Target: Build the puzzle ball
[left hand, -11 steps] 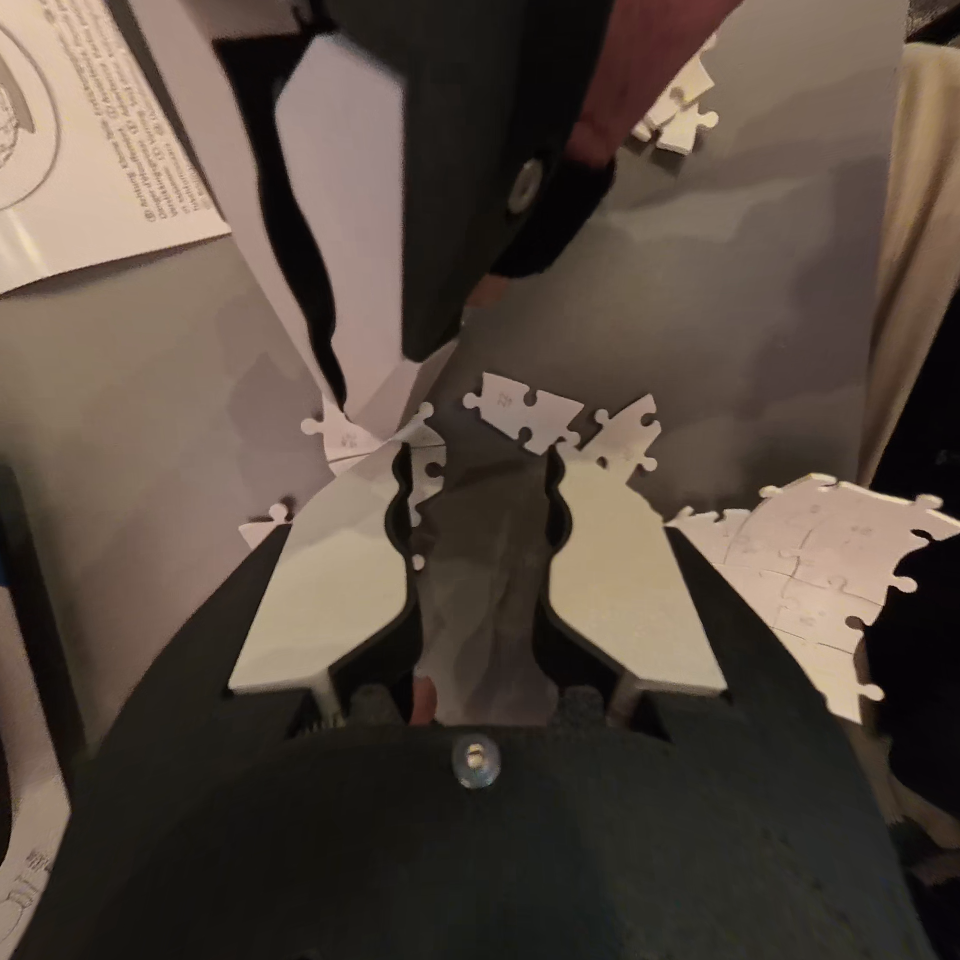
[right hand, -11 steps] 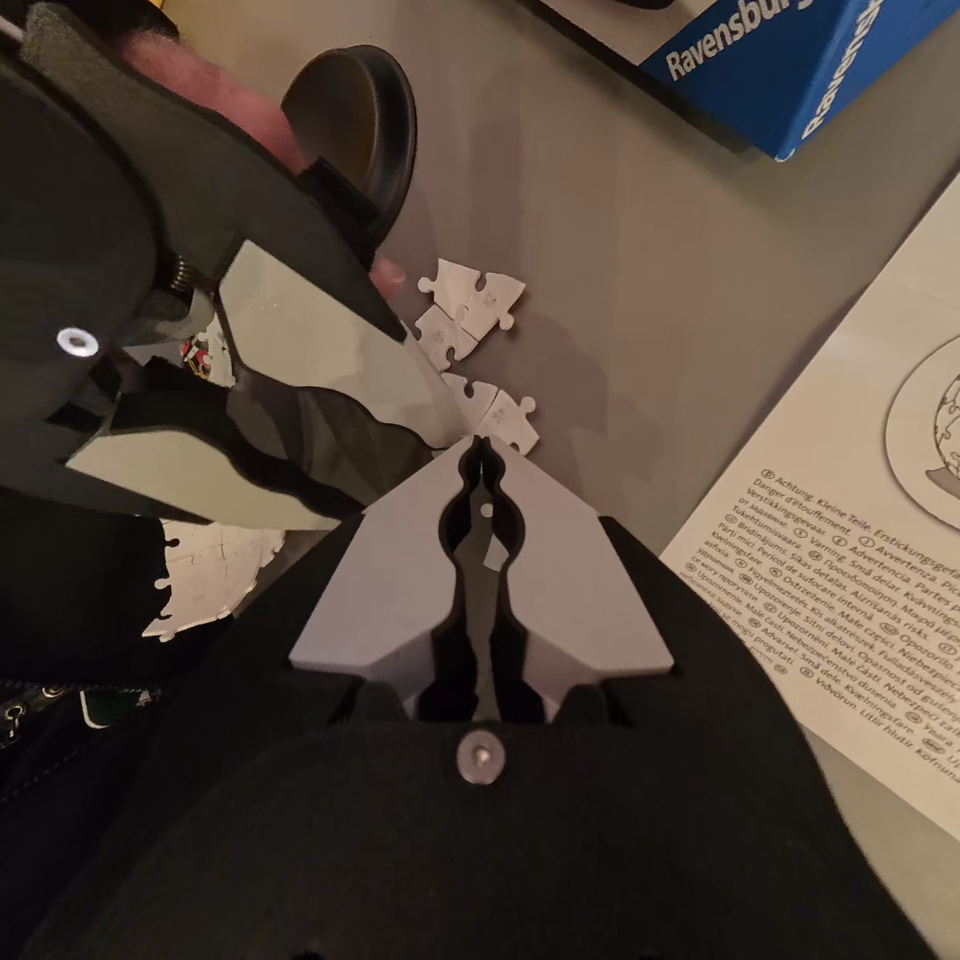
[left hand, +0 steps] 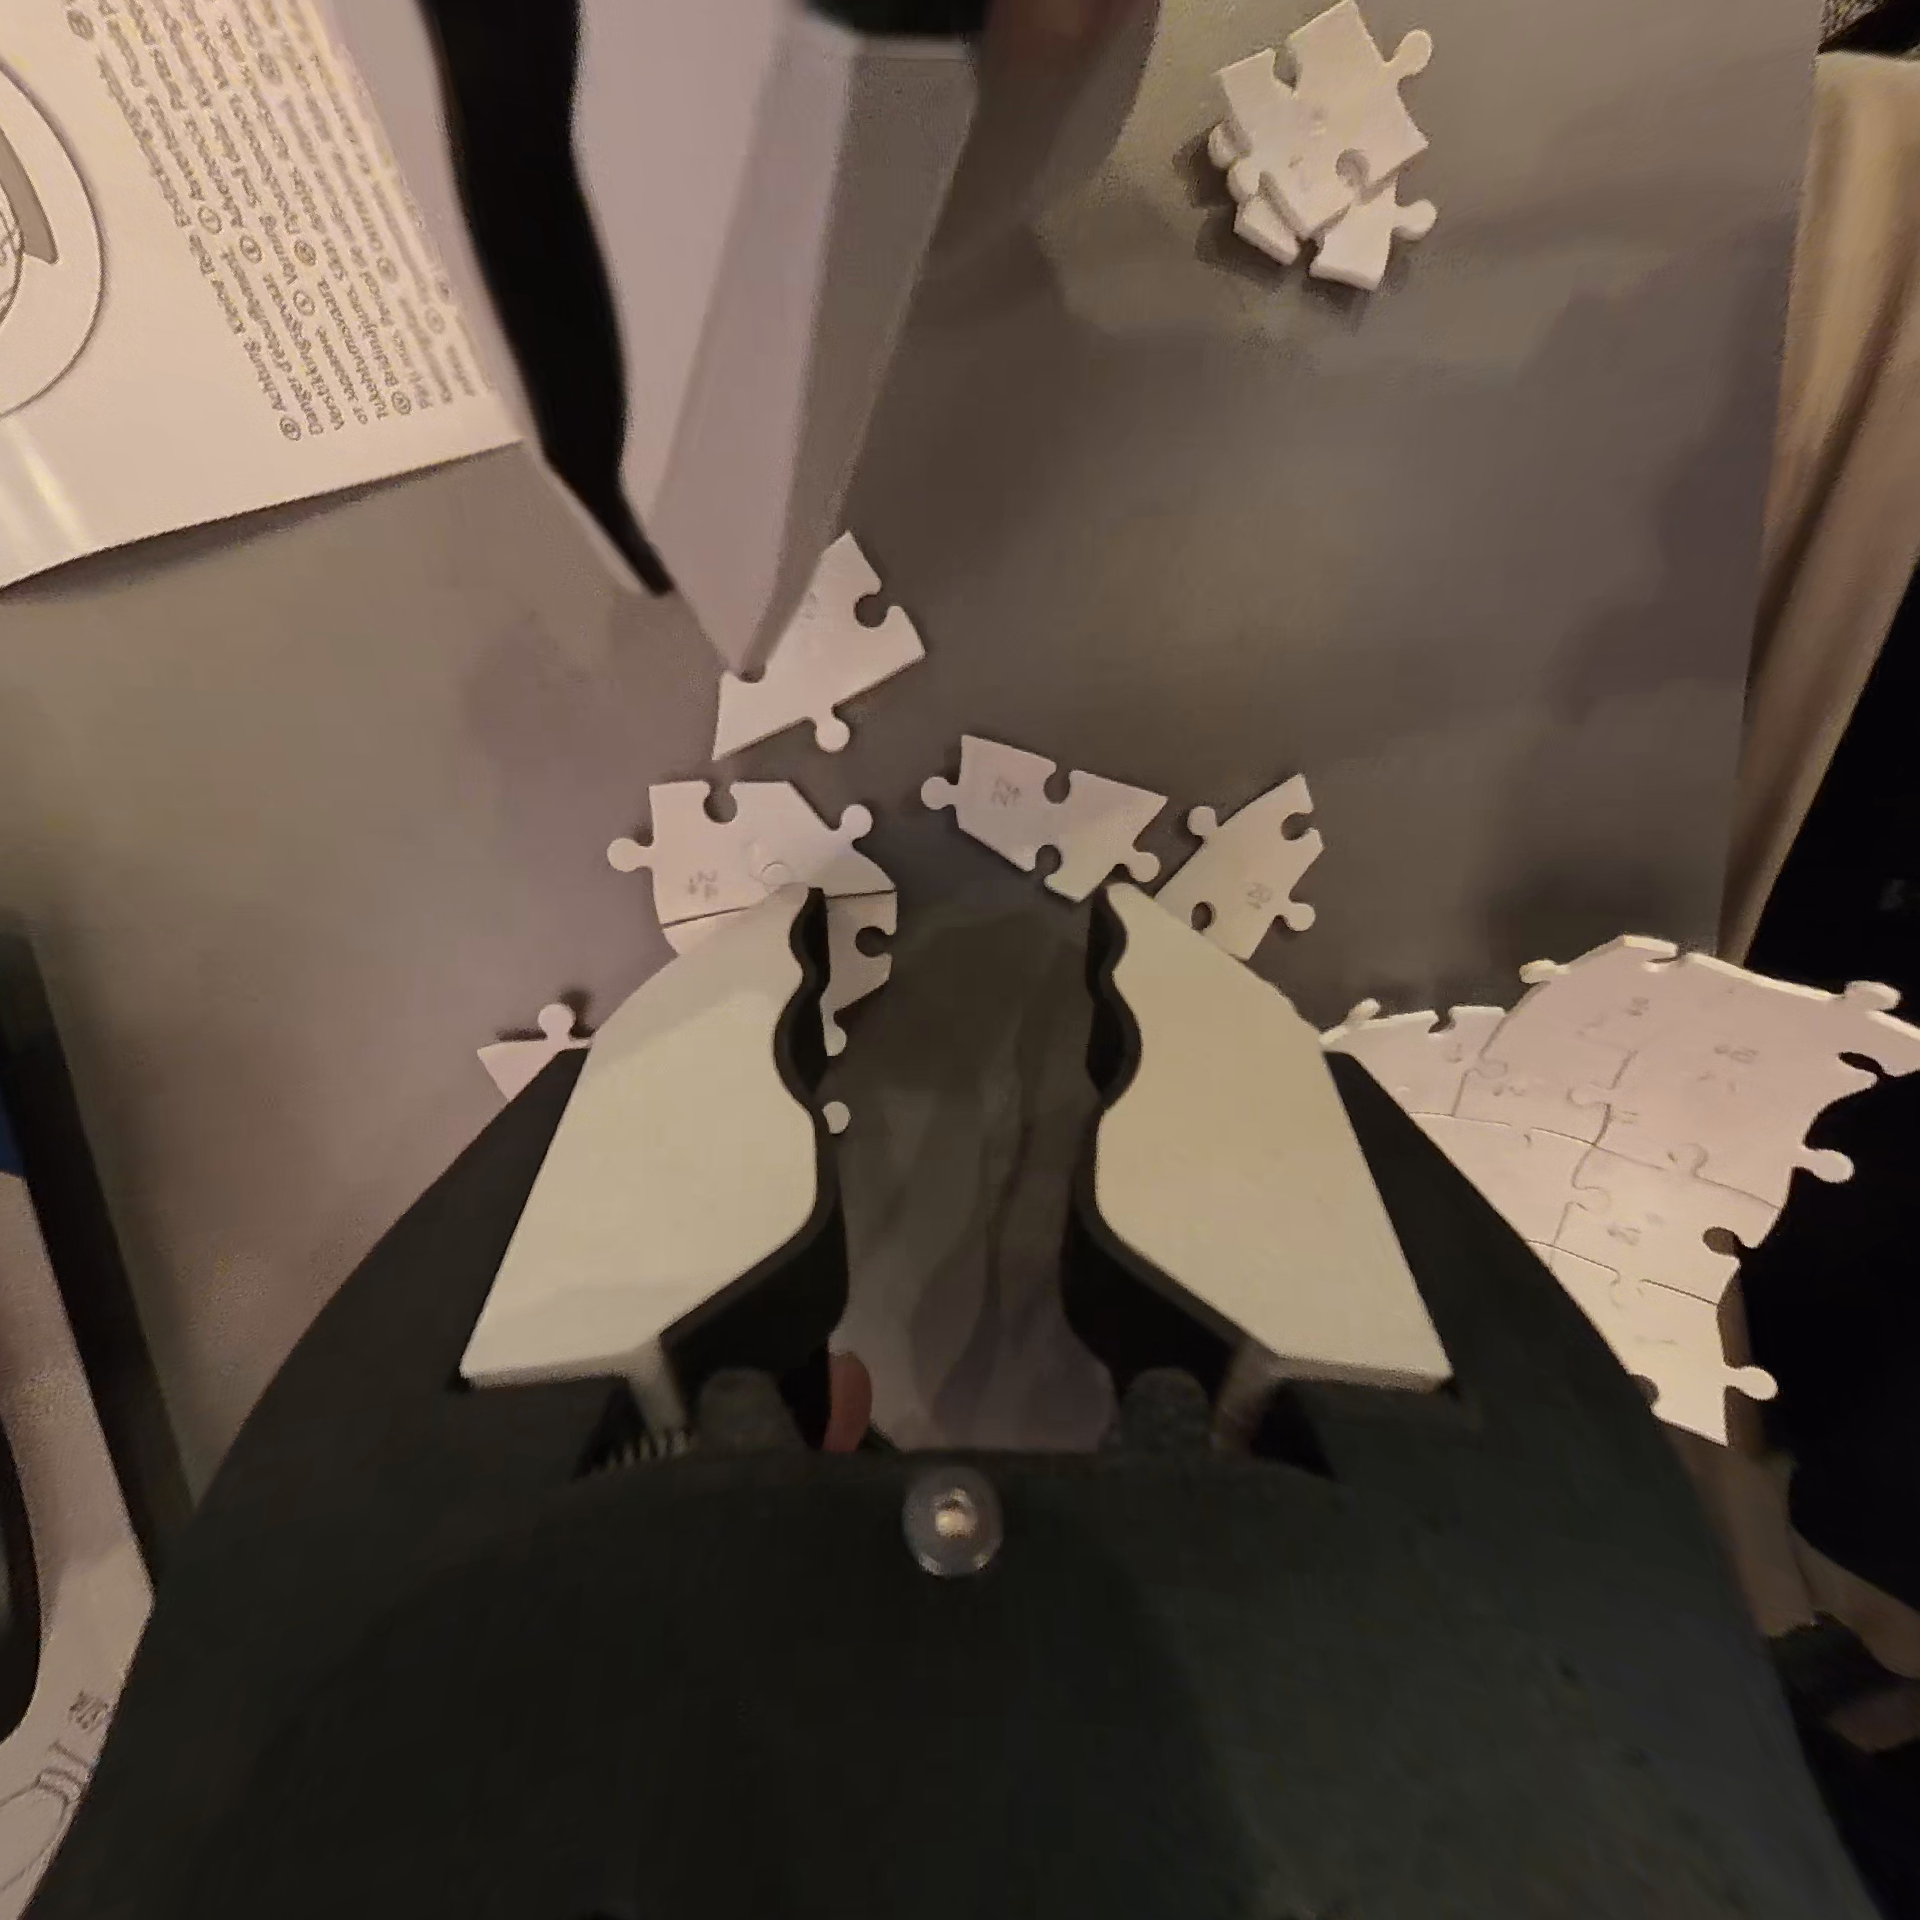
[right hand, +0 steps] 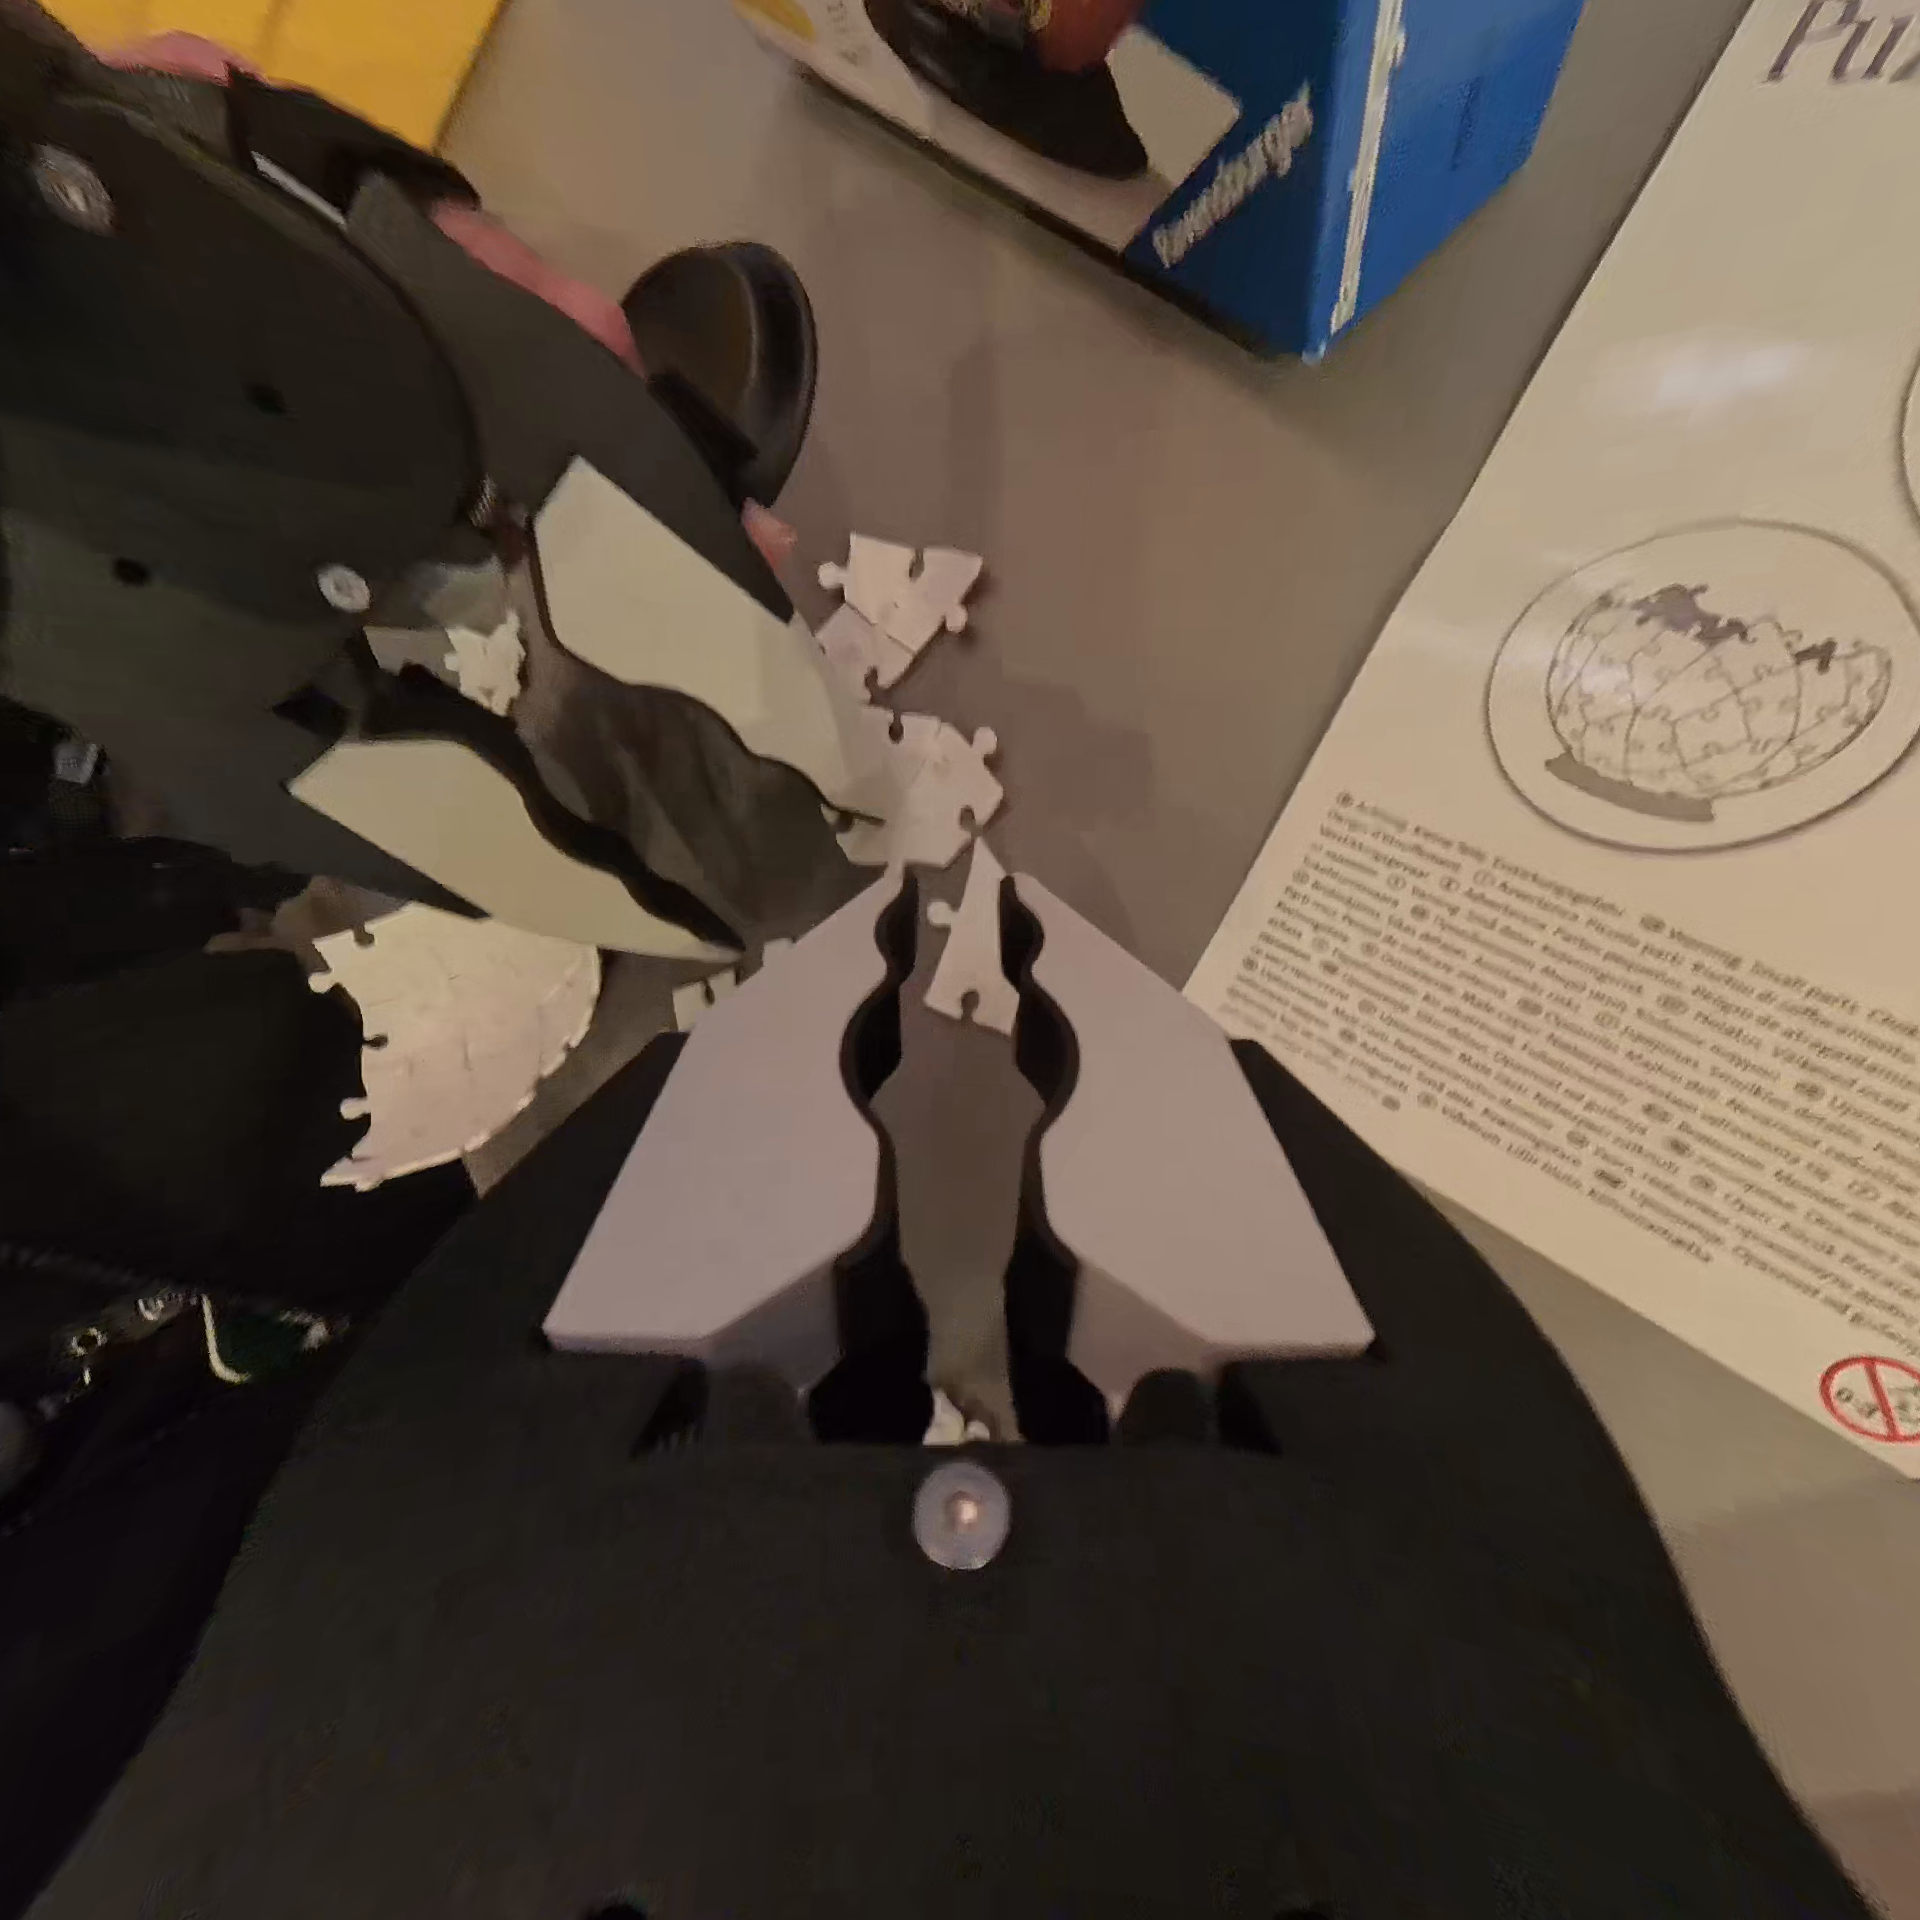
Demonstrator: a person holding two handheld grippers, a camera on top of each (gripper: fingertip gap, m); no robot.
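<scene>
Left wrist view. Left gripper (left hand: 956, 914) hangs low over the grey table (left hand: 1403, 582), fingers well apart, nothing between them. Loose white pieces fan out at its tips: a joined pair (left hand: 1044, 826) at 12 o'clock, a single (left hand: 1247, 883) at 1, a small cluster (left hand: 753, 852) touching the left fingertip at 11. Assembled shell (left hand: 1621, 1143) lies at 3 o'clock, just beside the right finger. Right gripper (left hand: 758, 644) comes in from 12 (blurred); its tips meet on the corner of one piece (left hand: 821, 665). Leaflet (left hand: 208, 260) at 10.

Right wrist view. Right gripper (right hand: 956, 894) with fingers nearly together, clamped at the tips on the piece (right hand: 971, 956), which hangs back between them, long axis along the fingers. More pieces (right hand: 935, 790) touch it at 12. Left gripper (right hand: 769, 883) sits at 9–10 o'clock, apart and empty; shell (right hand: 457, 1029) below it at 8. Box (right hand: 1299, 177) at 1, leaflet (right hand: 1662, 831) at 3.

Judgement: the shell lies far nearer the left gripper. The held piece must travel toward 8 o'clock to reach it, with the left one free to steady the shell.
</scene>
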